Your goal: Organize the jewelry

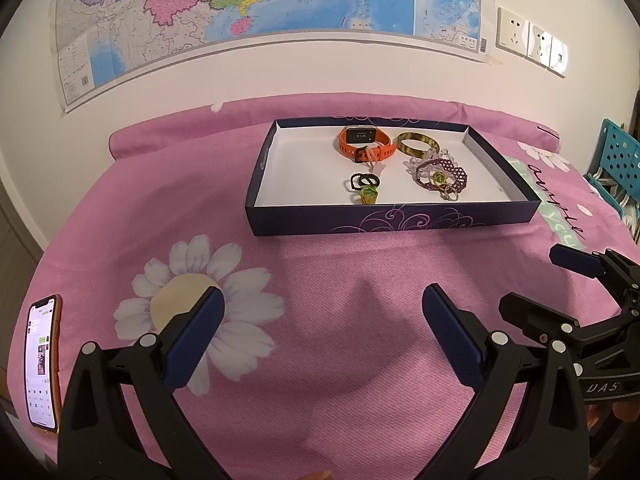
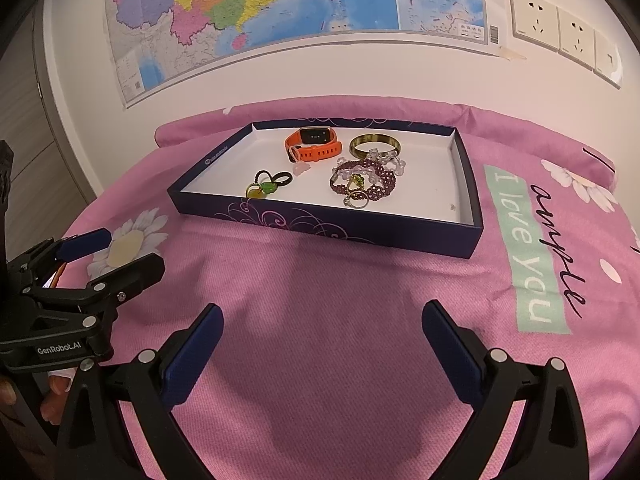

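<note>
Phone (image 1: 42, 364): lies at the far left edge of the pink bedspread (image 1: 328, 280), screen lit.
Daisy print (image 1: 196, 308): on the bedspread left of centre, under the left gripper's left finger in the left wrist view.
Left gripper (image 1: 324, 316): hovers above the bedspread short of the box, fingers spread wide with nothing between them.
Box (image 1: 392, 222): a shallow dark blue lid with a white inside, resting on the bedspread near the wall; every piece of jewelry lies in it.
Black ring and green pendant (image 1: 365, 188): nearest the front wall of the box, left of the other pieces, touching each other.
Orange watch (image 1: 364, 142): toward the back of the box, strap closed in a loop.
Bangle (image 1: 418, 145): brownish gold, just right of the watch.
Beaded bracelets (image 1: 438, 174): a dark purple one and a clear one heaped together in front of the bangle, with a small metal ring at the near end.
Right gripper (image 2: 322, 320): also over bare bedspread short of the box, fingers wide apart and empty.
Lettering (image 2: 524, 252): a green strip reading "I love you" on the bedspread right of the box.
Sockets (image 2: 560, 32): on the wall at upper right, beside the map (image 2: 280, 4).
</note>
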